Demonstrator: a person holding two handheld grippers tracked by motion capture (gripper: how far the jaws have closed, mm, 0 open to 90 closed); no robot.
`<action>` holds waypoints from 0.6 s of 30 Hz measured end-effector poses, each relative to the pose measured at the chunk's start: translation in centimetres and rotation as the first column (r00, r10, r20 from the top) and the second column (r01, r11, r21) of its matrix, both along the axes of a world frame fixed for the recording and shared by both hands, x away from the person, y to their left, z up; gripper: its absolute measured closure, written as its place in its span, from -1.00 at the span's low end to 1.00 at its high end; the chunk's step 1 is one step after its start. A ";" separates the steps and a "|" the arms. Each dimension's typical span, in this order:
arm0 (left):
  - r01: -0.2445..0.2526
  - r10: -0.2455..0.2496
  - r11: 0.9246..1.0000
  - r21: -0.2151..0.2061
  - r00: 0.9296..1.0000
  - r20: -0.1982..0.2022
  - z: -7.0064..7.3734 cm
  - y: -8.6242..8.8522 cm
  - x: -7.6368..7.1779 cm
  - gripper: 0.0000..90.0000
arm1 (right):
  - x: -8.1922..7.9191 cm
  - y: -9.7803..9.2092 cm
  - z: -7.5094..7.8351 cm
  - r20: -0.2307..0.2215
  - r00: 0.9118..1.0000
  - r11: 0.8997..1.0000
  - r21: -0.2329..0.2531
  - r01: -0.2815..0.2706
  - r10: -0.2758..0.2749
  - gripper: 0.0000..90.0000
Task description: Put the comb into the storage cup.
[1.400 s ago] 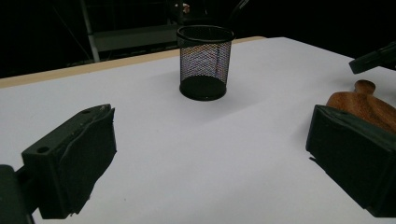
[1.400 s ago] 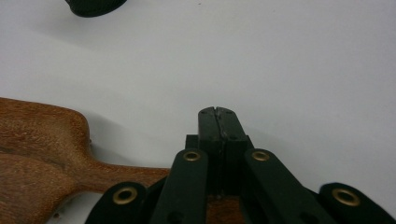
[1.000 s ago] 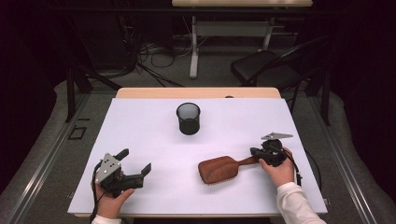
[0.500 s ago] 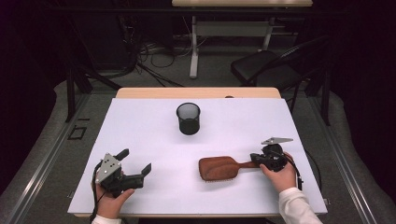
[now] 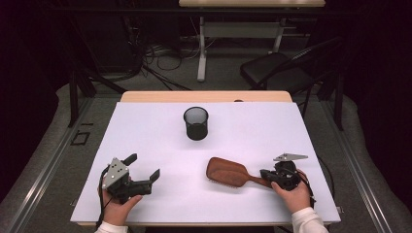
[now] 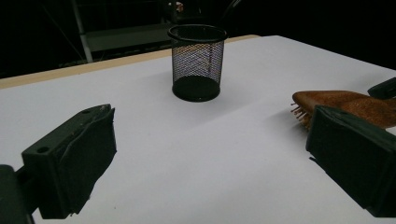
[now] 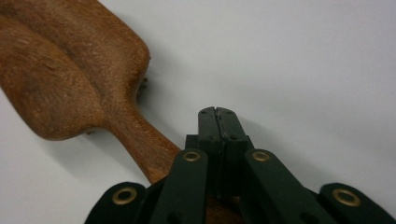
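A brown wooden hairbrush [image 5: 226,171] lies bristles down on the white table [image 5: 145,131], its handle pointing right. My right gripper [image 5: 266,173] lies over the end of that handle. In the right gripper view its jaws [image 7: 217,114] are shut with the pads meeting and nothing between them, and the hairbrush [image 7: 60,79] handle runs beneath them. My left gripper [image 5: 142,166] is held at the front left, open and holding nothing. Between its fingers, the left gripper view [image 6: 212,126] shows bare table, the mesh cup [image 6: 197,60] and the hairbrush head [image 6: 345,102].
A black wire-mesh cup [image 5: 196,124] stands upright at the middle back of the table. A strip of wooden tabletop [image 5: 204,96] shows along the far edge. Behind the table are a dark chair [image 5: 277,73] and cables on the floor.
My right gripper has moved toward the near edge. The hairbrush has turned with it, its handle end swinging nearer. The left gripper has stayed put.
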State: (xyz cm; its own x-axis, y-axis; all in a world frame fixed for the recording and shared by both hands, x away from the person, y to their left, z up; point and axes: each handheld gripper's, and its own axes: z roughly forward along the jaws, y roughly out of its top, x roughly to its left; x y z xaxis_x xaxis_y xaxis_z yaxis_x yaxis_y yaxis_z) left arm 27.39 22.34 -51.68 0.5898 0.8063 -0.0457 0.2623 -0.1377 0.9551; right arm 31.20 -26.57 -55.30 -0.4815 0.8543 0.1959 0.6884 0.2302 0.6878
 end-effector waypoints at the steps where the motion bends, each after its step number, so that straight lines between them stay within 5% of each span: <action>1: 0.000 0.000 1.000 0.000 1.000 0.000 0.0 0.0 0.0 -0.96 | -0.2 0.0 0.0 -0.002 1.000 1.000 0.003 -0.001 0.001 1.00; 18: 0.009 -0.009 1.000 0.007 1.000 -0.001 0.0 -0.1 0.2 -0.96 | -2.6 1.5 0.1 0.016 0.999 0.999 0.025 -0.041 0.041 0.97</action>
State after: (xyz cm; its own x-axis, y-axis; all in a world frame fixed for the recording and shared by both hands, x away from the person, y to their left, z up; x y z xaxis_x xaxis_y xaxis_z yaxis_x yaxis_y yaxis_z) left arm 27.57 22.26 -51.73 0.5973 0.8010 -0.0408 0.2620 -0.1468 0.9538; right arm 28.61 -25.11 -55.21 -0.5191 0.8285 0.2100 0.6682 0.2402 0.7041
